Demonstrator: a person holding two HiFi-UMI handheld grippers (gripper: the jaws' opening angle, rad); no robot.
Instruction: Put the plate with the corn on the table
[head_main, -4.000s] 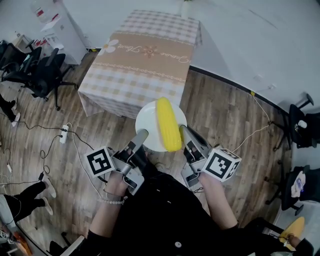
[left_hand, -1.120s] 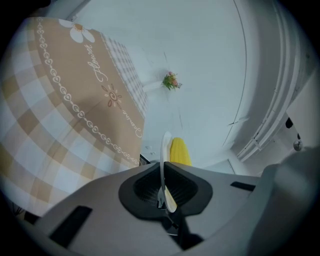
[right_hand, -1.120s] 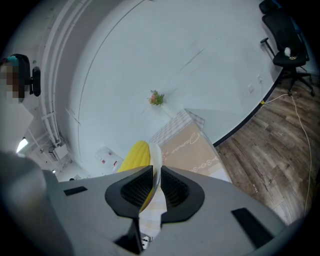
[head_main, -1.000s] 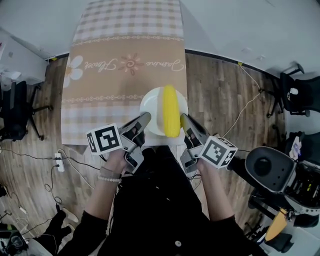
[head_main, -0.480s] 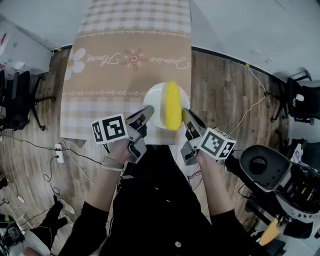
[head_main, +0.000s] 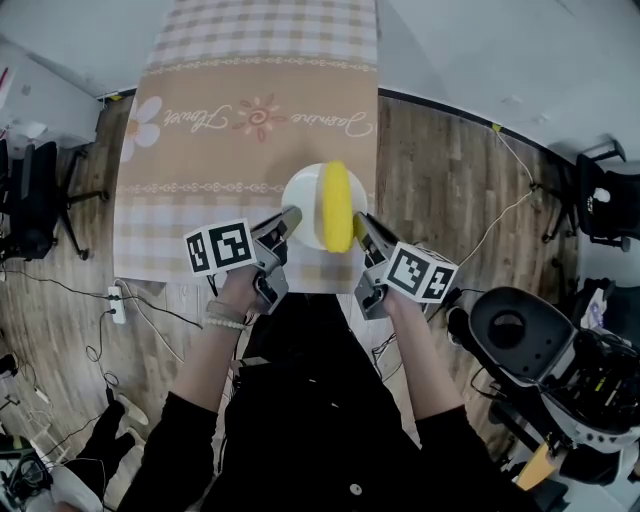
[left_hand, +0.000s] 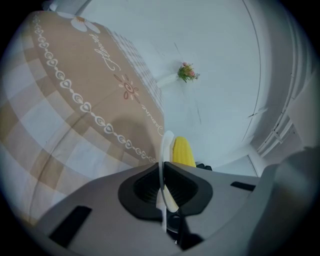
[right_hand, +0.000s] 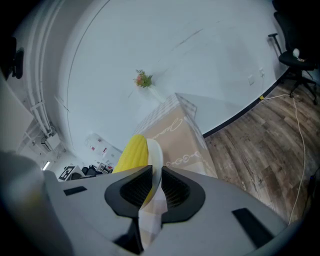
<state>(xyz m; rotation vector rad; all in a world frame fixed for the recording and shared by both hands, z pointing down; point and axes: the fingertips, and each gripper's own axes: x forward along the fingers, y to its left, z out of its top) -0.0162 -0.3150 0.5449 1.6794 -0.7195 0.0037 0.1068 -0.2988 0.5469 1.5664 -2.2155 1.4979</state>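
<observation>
Checked table | round white plate | yellow corn cob on it

Bright, even light; fisheye-warped edges

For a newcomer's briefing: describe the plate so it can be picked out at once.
Find the long table under a tan and checked cloth. Over its near end, the left gripper and right gripper each pinch one rim of a round white plate. It alone carries a yellow corn cob.

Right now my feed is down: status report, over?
Left gripper, right gripper shut on plate rim. Corn on plate, over near end of table. Nothing below it.
</observation>
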